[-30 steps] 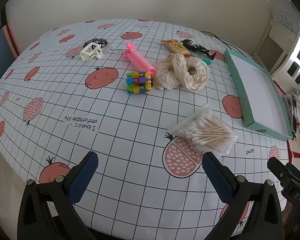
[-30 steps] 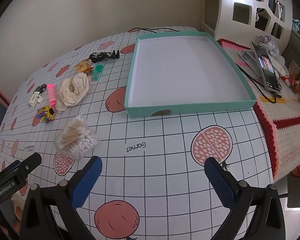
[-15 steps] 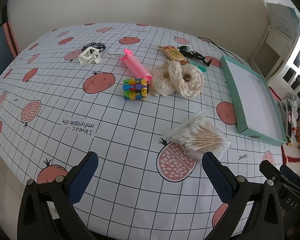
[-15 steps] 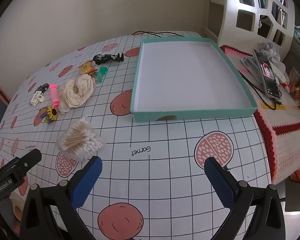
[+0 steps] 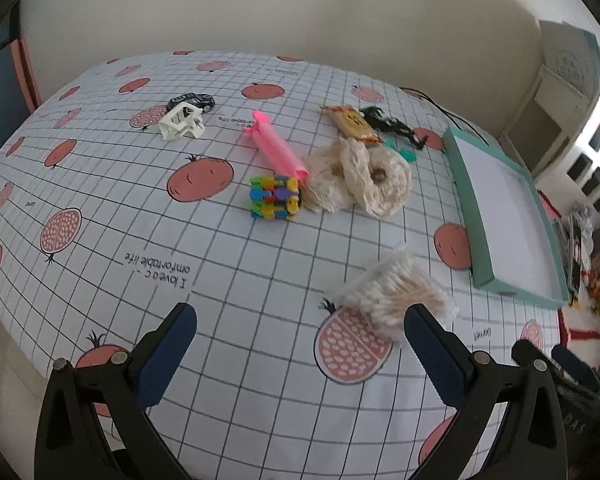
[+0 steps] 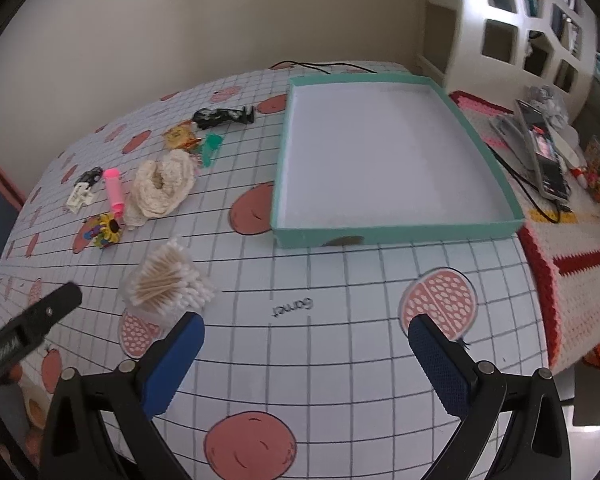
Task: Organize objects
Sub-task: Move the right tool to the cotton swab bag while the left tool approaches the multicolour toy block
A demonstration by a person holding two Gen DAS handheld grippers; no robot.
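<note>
Cotton swabs (image 5: 396, 294) in a clear bag lay on the gridded tablecloth (image 5: 228, 256), just ahead of the left gripper (image 5: 300, 332), whose blue-padded jaws stood wide and held nothing. Farther off sat a colourful block toy (image 5: 275, 197), a pink tube (image 5: 275, 147), cream scrunchies (image 5: 360, 176), a white clip (image 5: 181, 122), a snack packet (image 5: 354, 122) and a black toy (image 5: 392, 125). To the right a teal tray (image 6: 392, 232) with a white floor stood bare. Right gripper (image 6: 306, 340) hung wide apart over the cloth, gripping nothing, near the swabs
</note>
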